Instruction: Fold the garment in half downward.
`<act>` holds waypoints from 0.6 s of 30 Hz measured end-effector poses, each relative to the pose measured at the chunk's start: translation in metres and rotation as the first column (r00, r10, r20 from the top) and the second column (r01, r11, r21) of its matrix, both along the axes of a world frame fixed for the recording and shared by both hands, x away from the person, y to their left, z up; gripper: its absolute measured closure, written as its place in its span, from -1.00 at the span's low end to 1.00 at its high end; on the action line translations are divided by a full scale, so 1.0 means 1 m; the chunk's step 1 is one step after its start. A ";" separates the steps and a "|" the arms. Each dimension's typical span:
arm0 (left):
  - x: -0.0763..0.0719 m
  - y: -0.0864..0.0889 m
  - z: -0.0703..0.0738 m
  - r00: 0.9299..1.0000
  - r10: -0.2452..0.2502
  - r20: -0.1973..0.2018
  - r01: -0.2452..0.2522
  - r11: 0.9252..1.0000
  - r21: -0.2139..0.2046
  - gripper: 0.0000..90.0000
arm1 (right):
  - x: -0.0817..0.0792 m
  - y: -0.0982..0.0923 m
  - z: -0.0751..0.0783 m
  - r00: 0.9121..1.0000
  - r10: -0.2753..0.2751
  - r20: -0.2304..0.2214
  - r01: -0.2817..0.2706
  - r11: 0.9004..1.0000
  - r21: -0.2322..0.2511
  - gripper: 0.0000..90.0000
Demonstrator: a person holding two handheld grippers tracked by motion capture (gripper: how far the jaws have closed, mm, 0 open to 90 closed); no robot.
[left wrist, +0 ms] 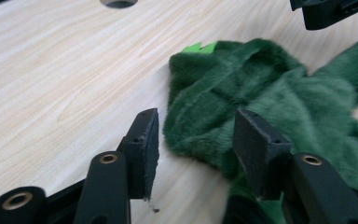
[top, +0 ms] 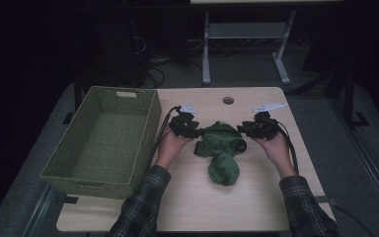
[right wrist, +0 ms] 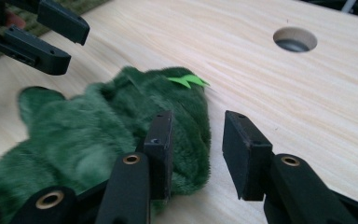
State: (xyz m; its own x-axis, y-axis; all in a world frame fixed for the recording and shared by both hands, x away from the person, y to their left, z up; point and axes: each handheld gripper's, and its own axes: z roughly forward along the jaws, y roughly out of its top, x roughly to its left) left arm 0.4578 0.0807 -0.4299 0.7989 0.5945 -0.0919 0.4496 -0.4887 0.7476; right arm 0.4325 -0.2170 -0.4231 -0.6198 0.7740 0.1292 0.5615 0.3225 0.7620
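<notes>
Item: green plush garment (top: 221, 148), soft pile, crumpled, lying on the bare wood of the desk (top: 256, 207) about midway between its left and right edges and somewhat nearer the far edge; a rolled or bunched part trails toward the near edge, and a small bright green tag (right wrist: 186, 81) shows at its far end. Left claw (top: 196, 130): at the garment's left side, jaws partly apart; in the left gripper view the fabric's edge lies in the gap between them, one jaw pad (left wrist: 150, 140) stands clear of the pile with desk wood showing beside it, the other sits against or over the cloth, and a firm pinch cannot be told. Right claw (top: 240, 129): at the garment's right side, jaws partly apart; in the right gripper view one pad (right wrist: 162, 144) rests on the fabric's end and the other stands over bare desk, with no cloth pressed between them. Both claws are held by a person's hands, plaid sleeves (top: 143, 207) entering from the near edge. Also present: woven green basket (top: 128, 143), rectangular, at the desk's left edge and overhanging it, well apart from the garment; round cable hole (top: 228, 100) near the far edge of the desk, beyond the garment.
</notes>
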 end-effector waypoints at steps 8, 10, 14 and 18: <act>0.013 -0.007 -0.020 0.999 0.001 -0.037 -0.001 1.000 0.002 0.10 | 0.010 0.003 -0.019 0.998 0.015 -0.059 -0.015 1.000 -0.014 0.39; 0.015 -0.009 -0.025 0.999 -0.011 -0.045 0.012 1.000 0.025 0.10 | 0.011 0.005 -0.022 0.997 0.018 -0.073 -0.020 0.999 -0.025 0.39; 0.018 -0.013 -0.031 0.998 -0.020 -0.063 0.023 0.999 0.032 0.10 | 0.014 0.009 -0.028 0.996 0.025 -0.087 -0.029 0.999 -0.040 0.41; 0.020 -0.017 -0.032 0.998 -0.027 -0.056 0.029 0.999 0.029 0.12 | 0.016 0.012 -0.033 0.995 0.022 -0.099 -0.028 0.998 -0.051 0.49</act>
